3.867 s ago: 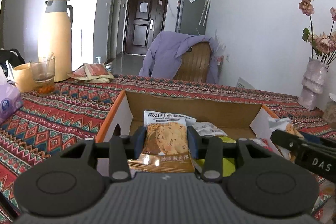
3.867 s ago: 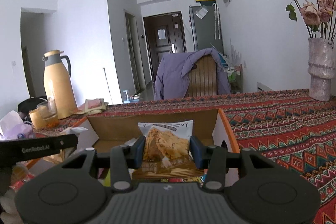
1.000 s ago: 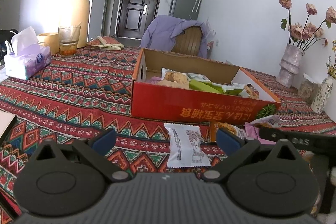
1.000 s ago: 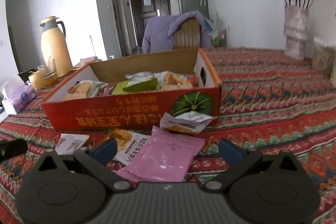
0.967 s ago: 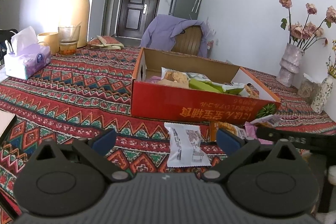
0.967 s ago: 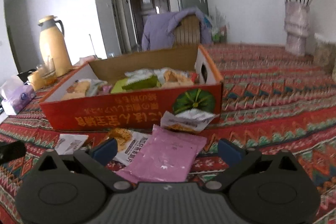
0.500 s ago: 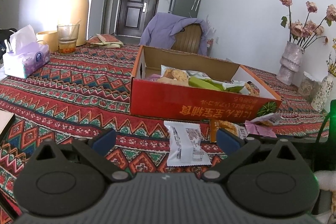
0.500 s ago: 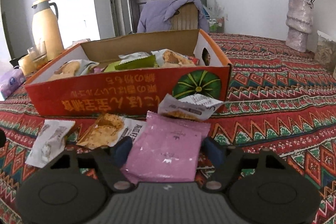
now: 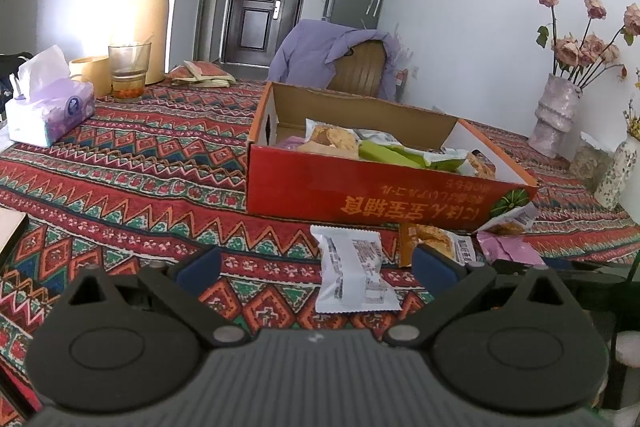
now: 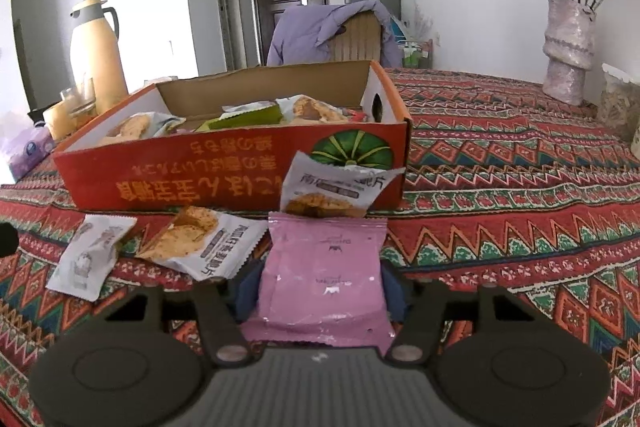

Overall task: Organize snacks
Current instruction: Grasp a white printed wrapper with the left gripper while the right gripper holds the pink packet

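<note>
The right gripper has its jaws closed in on the sides of the pink snack packet, which lies on the patterned surface just in front of the red cardboard box. The grip looks to sit low on a thin, limp pouch, so the likeliest trouble is that the film buckles and slides out as it is lifted, or that its far edge catches the biscuit packet leaning against the box wall and drags it along. Another biscuit packet lies just beside the pink one and could be nudged too. The box already holds a heap of snacks, so a packet dropped near the rim may slip back out. The left gripper hangs with jaws wide apart and nothing in them, the white packet lying on the surface between them; closing too high would only graze it.
</note>
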`<state>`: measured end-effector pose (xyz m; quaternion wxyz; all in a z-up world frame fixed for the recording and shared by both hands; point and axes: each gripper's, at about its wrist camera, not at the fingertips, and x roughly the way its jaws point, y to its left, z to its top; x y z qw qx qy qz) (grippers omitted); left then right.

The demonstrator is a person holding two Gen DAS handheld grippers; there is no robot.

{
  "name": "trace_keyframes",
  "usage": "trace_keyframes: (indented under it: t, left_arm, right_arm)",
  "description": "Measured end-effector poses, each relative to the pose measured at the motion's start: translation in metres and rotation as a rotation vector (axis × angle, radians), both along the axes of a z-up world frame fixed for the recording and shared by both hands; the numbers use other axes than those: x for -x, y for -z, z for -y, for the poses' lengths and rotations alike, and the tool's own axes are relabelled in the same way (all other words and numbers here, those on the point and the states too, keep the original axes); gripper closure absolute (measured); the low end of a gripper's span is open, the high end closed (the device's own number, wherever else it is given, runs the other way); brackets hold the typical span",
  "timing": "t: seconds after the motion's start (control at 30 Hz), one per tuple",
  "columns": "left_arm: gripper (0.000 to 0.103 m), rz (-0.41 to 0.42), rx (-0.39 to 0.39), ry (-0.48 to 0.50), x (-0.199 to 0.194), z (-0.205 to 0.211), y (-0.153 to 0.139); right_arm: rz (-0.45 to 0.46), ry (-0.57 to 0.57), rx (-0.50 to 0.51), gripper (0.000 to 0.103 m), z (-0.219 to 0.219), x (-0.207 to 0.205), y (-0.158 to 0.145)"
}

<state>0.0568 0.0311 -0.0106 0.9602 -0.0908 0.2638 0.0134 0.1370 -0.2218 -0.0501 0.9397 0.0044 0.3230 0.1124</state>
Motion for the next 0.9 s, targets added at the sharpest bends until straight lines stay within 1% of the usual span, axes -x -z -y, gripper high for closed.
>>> trace_keyframes:
  t: [0.1,0.2,0.43,0.73,0.8,0.9]
  left_arm:
    - [0.0,-0.006,-0.006,0.004,-0.001,0.002,0.001]
    - [0.0,-0.013,-0.009,0.003,-0.002,0.003,0.002]
    - [0.0,-0.056,-0.016,-0.004,-0.012,0.006,0.006]
    - [0.0,-0.137,-0.082,-0.021,-0.034,0.02,0.014]
    - [0.0,-0.151,-0.104,-0.025,-0.04,0.025,0.015]
    - [0.0,-0.167,-0.137,-0.038,-0.049,0.033,0.017]
  right_arm:
    - [0.005,-0.02,0.011,0.043,-0.004,0.002,0.0]
    - [0.026,-0.009,-0.013,0.043,0.0,0.006,-0.001]
    - [0.093,-0.042,-0.058,0.043,0.004,0.025,-0.013]
    - [0.215,-0.051,-0.105,0.043,0.014,0.047,-0.046]
    - [0.23,-0.048,-0.108,0.043,0.016,0.049,-0.05]
    - [0.23,-0.041,-0.112,0.043,0.019,0.048,-0.051]
